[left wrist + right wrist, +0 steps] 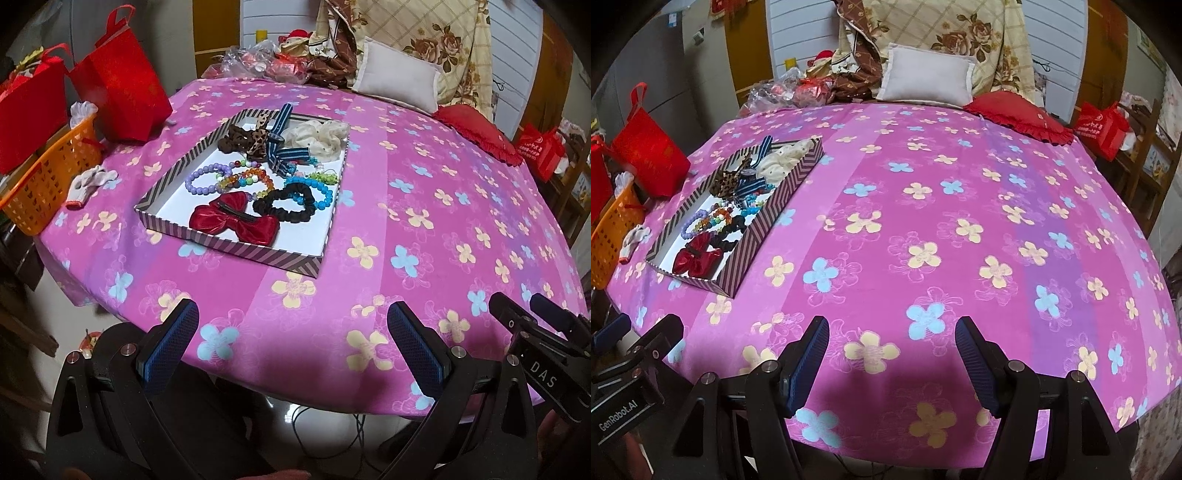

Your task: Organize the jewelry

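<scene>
A shallow striped box [236, 248] [783, 201] sits on the pink flowered tablecloth. In it lie a red bow clip [236, 220] [696, 256], a black scrunchie [286, 204], a purple bead bracelet [207, 177], a rainbow bead bracelet [245, 178], a blue bead bracelet [319, 188], a leopard bow [258, 138], a blue striped bow [286, 149] and a cream scrunchie [319, 138]. My left gripper [291, 325] is open and empty at the table's near edge, well short of the box. My right gripper [892, 341] is open and empty, right of the box.
An orange basket [44, 184] and red gift bags [118, 81] stand at the table's left edge, with a white glove [88, 182] beside them. A white pillow [927, 77], red cushion [1019, 114] and piled fabric lie at the back.
</scene>
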### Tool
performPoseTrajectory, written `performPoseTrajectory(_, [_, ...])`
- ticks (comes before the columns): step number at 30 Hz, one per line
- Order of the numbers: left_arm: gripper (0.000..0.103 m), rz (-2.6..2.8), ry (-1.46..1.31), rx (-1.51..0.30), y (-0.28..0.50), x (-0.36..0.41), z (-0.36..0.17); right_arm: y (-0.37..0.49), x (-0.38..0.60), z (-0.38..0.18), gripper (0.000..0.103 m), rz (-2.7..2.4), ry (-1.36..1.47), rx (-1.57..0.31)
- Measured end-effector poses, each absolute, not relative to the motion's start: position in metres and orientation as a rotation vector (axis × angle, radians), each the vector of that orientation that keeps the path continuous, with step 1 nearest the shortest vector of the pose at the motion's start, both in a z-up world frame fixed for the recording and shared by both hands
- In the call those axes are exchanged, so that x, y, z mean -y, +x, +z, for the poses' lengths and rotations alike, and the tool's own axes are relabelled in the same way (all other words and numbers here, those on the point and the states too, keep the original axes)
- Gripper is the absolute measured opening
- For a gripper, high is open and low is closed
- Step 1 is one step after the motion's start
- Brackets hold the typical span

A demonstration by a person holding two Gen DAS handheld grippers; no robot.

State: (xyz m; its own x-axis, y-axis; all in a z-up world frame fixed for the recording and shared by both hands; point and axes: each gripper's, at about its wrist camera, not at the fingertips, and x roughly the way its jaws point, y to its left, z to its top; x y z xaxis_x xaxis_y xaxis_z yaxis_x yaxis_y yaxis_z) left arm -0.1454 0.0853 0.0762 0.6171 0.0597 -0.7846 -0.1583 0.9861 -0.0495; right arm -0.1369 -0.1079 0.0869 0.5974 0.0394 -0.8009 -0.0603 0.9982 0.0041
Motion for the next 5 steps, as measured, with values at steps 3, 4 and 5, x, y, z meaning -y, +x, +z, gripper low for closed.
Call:
performPoseTrajectory(3, [0.102, 0.12, -0.132, -0.905, -0.1468, -0.0881, 0.0759, -0.1364, 0.1086, 0.0862, 0.068, 0.058, -0.016, -0.934])
performPoseTrajectory(4, [0.102, 0.123, -0.132, -0.906, -0.1472, -0.0889, 0.0761, -0.1366, 0.109, 0.0866, 0.068, 0.059, -0.011, -0.934])
performPoseTrajectory(5, [0.102, 0.124, -0.13, -0.908, -0.1479, -0.0885, 0.0768, -0.1369, 0.1101, 0.0871, 0.068, 0.06, -0.005, -0.933])
